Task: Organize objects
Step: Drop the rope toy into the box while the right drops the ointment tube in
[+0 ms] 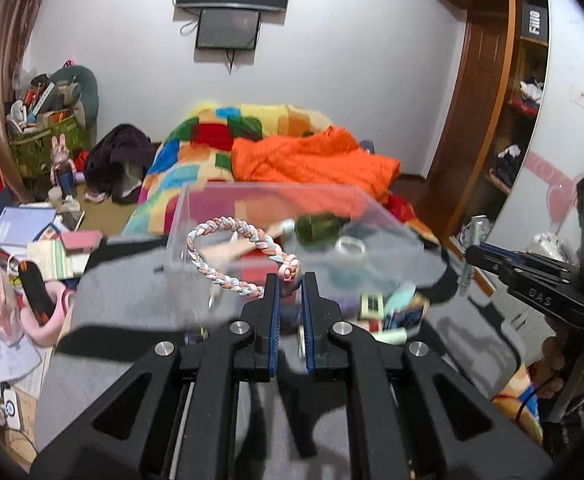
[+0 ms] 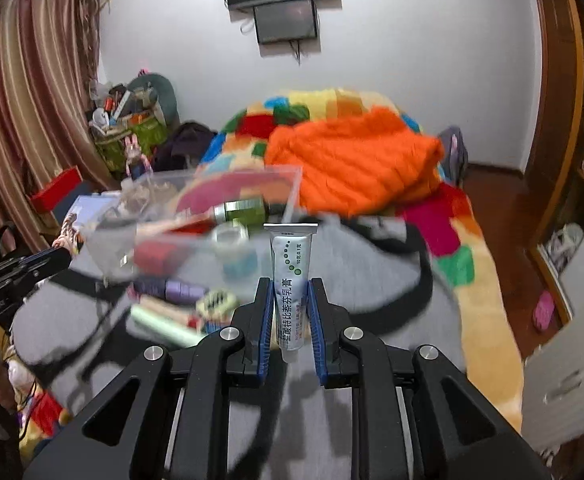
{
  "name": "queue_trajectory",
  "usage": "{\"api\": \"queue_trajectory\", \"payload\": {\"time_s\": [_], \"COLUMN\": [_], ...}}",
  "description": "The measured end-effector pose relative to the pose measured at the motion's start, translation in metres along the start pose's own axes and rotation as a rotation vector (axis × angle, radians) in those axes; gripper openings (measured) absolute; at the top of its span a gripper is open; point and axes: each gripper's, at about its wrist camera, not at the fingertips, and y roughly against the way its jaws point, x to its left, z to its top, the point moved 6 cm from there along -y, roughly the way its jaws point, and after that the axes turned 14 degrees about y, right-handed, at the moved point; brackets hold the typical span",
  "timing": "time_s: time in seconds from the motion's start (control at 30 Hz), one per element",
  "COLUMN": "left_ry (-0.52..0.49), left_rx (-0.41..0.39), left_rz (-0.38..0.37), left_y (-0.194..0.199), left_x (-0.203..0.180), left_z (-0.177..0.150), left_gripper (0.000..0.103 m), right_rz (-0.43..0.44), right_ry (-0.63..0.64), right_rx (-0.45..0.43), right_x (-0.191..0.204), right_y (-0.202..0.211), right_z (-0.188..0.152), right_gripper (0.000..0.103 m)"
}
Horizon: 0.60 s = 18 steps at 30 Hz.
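Observation:
My left gripper (image 1: 291, 280) is shut on a braided pink, white and pale blue bracelet (image 1: 228, 256), pinched at its clasp end; the loop hangs in the air in front of a clear plastic box (image 1: 196, 208). My right gripper (image 2: 290, 286) is shut on a white and silver ointment tube (image 2: 292, 276) that stands upright between the blue pads. The clear box (image 2: 292, 184) holds a green bottle (image 2: 248, 208), a roll of clear tape (image 2: 230, 236) and a red item. The right gripper's body (image 1: 532, 292) shows at the right edge of the left wrist view.
Everything sits on a grey cloth surface (image 1: 132, 304) with several small items (image 2: 196, 300) scattered in front of the box. Behind lie a multicoloured blanket (image 2: 452, 240) and an orange quilt (image 1: 316, 160). Clutter fills the floor at left (image 1: 24, 240); a wardrobe (image 1: 512, 120) stands at right.

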Motion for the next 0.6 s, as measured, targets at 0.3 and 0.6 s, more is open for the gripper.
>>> {"api": "queue_trajectory", "payload": {"time_s": [0.3, 0.6], "left_ry": [-0.041, -0.007], "left_rx": [-0.020, 0.065], "left_rz": [0.016, 0.041], "left_y": [-0.026, -0.072], "left_x": [-0.008, 0.004], "left_z": [0.034, 0.035], "left_gripper": [0.009, 0.009], "right_rz": [0.062, 0.106], "right_ry": [-0.007, 0.048], "right_rx": [-0.050, 0.024], "right_x": [0.009, 0.044], "right_y": [-0.029, -0.078], "right_z": [0.052, 0.059], "right_gripper": [0.016, 0.016]}}
